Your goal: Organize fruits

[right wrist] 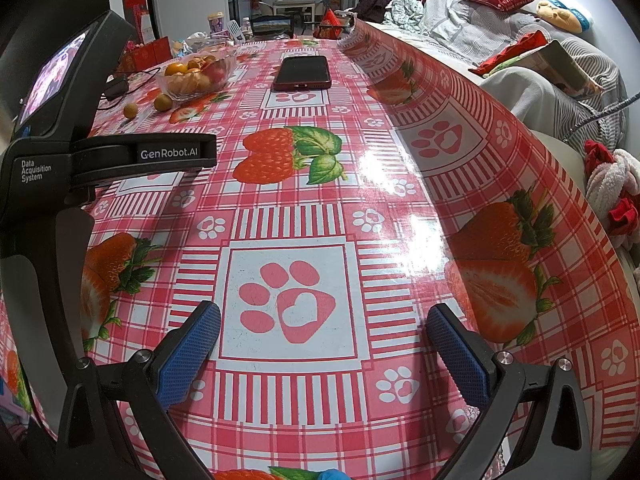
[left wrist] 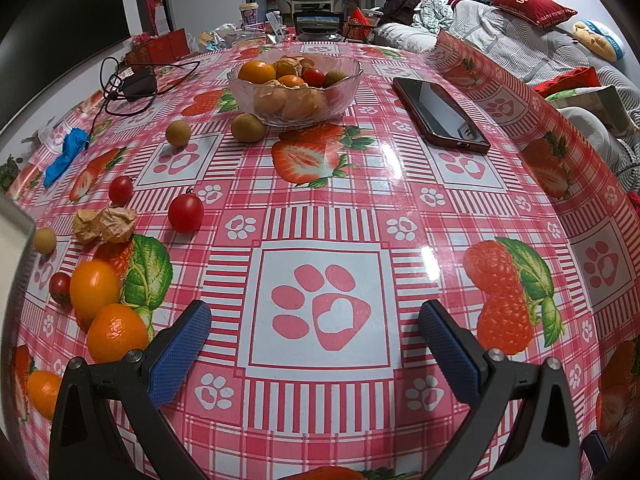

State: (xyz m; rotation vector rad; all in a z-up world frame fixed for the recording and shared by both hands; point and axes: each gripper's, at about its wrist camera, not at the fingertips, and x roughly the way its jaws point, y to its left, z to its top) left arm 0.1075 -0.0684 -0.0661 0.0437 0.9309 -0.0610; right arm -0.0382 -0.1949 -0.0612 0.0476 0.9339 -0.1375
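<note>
Sitting toward the far middle of the table, the clear scalloped glass bowl already holds a share of the fruit: small oranges, a red cherry tomato, a brownish round fruit, and what look like peeled segments or peel. Task judged partly done. Outside the bowl: a tan round fruit touching or just beside the bowl's near wall, a second tan round fruit further left, two red cherry tomatoes near the left middle, a crumpled brown husk beside them, then a cluster of glossy orange citrus fruits with a dark red tomato at the near left edge. The left gripper hovers over the pink strawberry-print plaid tablecloth, jaws wide and empty; the citrus cluster lies just left of its left finger. The right gripper is likewise spread wide, holding nothing, over bare cloth well apart from any fruit. A dark red-cased smartphone lies right of the bowl.
</note>
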